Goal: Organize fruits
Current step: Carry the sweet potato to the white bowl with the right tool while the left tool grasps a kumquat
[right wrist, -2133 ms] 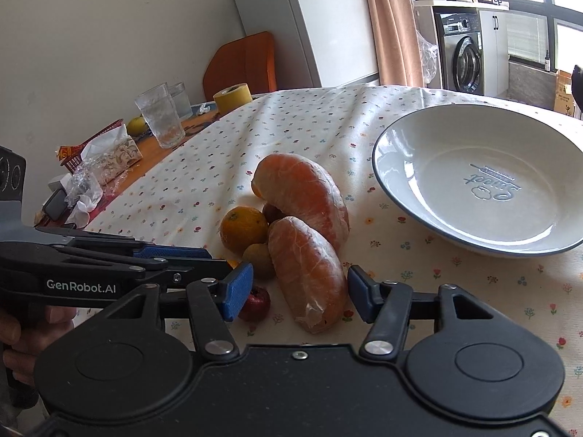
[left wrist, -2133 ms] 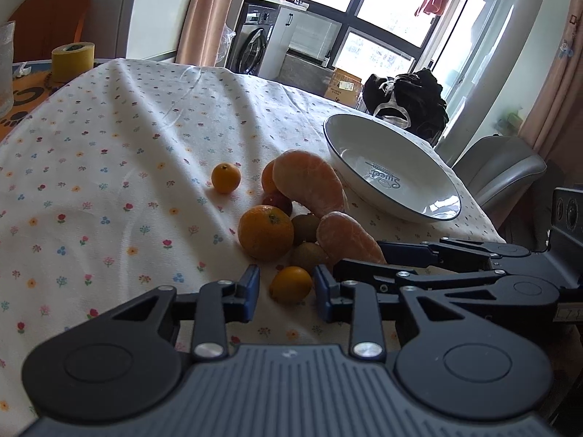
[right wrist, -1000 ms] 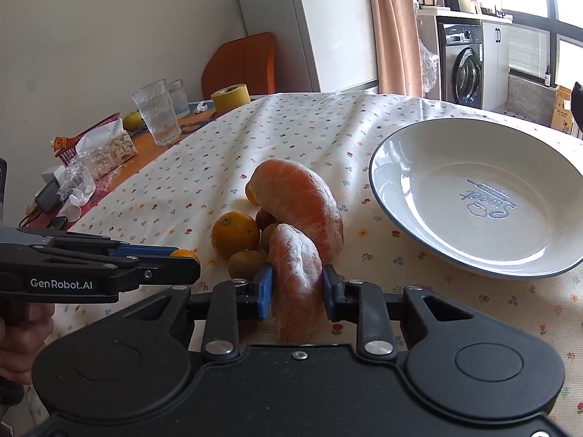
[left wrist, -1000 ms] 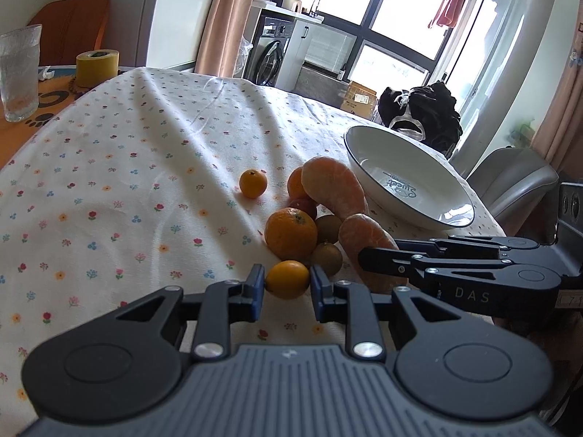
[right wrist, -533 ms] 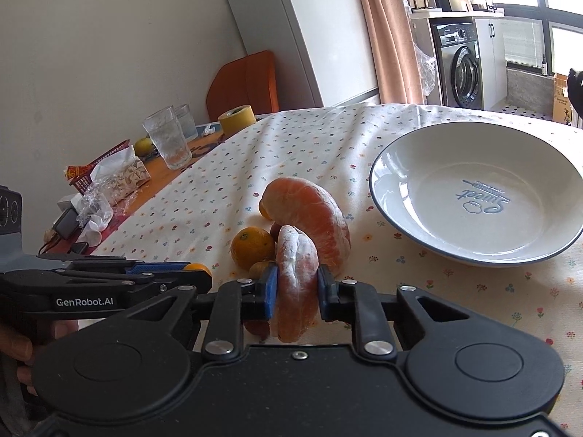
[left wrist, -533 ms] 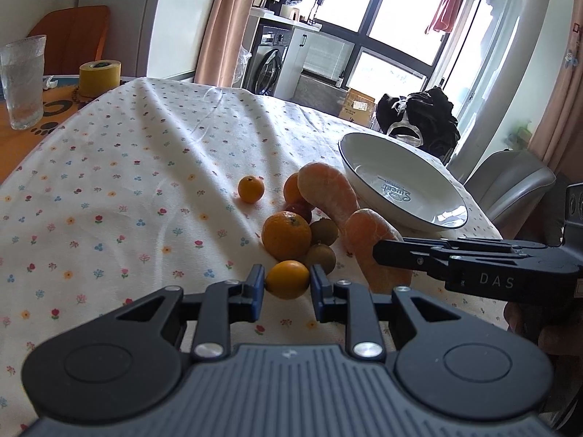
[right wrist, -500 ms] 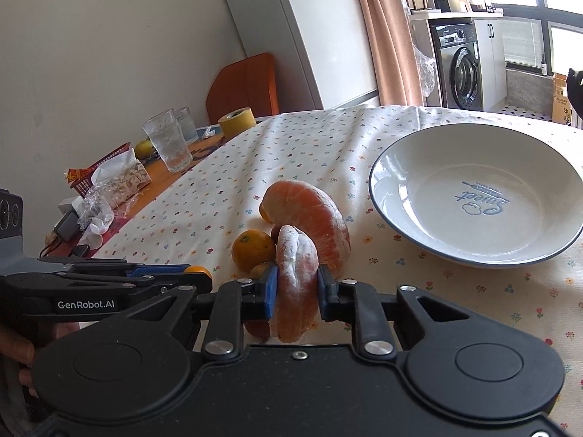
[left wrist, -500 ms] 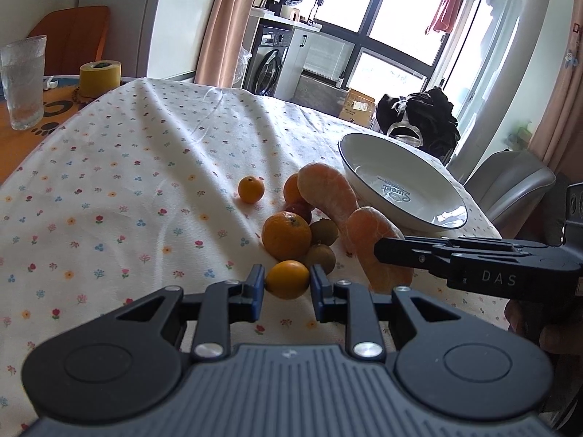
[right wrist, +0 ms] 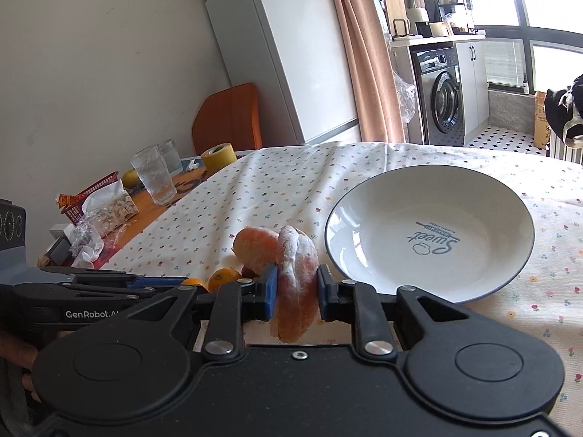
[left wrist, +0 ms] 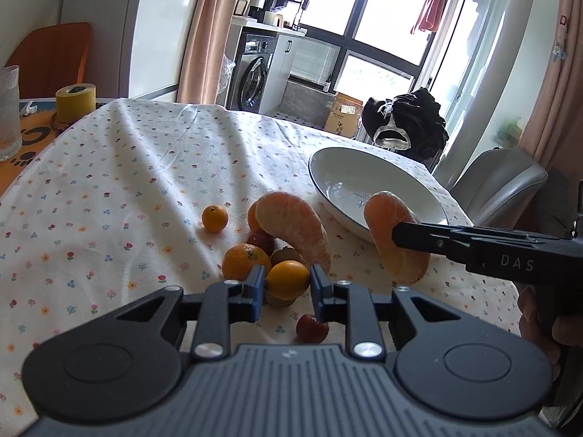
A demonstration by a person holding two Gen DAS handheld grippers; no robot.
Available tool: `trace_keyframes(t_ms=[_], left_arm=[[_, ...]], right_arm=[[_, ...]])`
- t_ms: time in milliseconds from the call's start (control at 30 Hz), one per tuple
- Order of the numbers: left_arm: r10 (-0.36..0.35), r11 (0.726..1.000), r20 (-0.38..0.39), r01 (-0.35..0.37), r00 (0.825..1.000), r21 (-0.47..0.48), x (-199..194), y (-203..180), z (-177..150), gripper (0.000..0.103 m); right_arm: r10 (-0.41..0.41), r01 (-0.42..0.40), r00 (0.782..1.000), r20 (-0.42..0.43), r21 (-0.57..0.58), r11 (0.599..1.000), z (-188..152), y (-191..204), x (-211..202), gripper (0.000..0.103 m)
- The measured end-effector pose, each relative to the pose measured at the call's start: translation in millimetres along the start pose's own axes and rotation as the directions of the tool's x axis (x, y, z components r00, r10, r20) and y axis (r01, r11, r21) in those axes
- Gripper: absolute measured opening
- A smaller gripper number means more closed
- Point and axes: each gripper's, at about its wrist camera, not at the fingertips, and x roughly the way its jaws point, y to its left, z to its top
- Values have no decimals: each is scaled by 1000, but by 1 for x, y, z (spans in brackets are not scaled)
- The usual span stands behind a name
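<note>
My left gripper [left wrist: 286, 284] is shut on a small orange [left wrist: 288, 277], held just above the fruit pile on the flowered tablecloth. My right gripper [right wrist: 297, 287] is shut on a peeled citrus segment [right wrist: 297, 273], lifted off the cloth near the front rim of the white plate [right wrist: 455, 196]. In the left wrist view that segment [left wrist: 397, 251] hangs beside the plate [left wrist: 342, 171]. On the cloth lie a second peeled segment [left wrist: 295, 225], a bigger orange [left wrist: 242, 260], a lone small orange [left wrist: 215, 218], a kiwi [left wrist: 288, 255] and a red fruit [left wrist: 311, 327].
A yellow tape roll [left wrist: 75, 103] and a glass [left wrist: 9, 116] stand at the far left on bare wood. Two glasses [right wrist: 155, 174] and a snack basket [right wrist: 91, 196] sit there too. A grey chair [left wrist: 499, 182] stands past the table's right edge.
Both grippers closed, the left on the small orange, the right on the peeled segment. Both have since risen, and the segment has moved toward the plate.
</note>
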Motion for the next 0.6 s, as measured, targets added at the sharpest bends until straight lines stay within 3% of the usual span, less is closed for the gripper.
trace_keyframes(t_ms=[600], left_arm=[[-16, 998, 47, 13, 999, 61, 26, -41, 45, 25]], right_arm=[[-70, 68, 994, 86, 19, 997, 24, -48, -13, 21]])
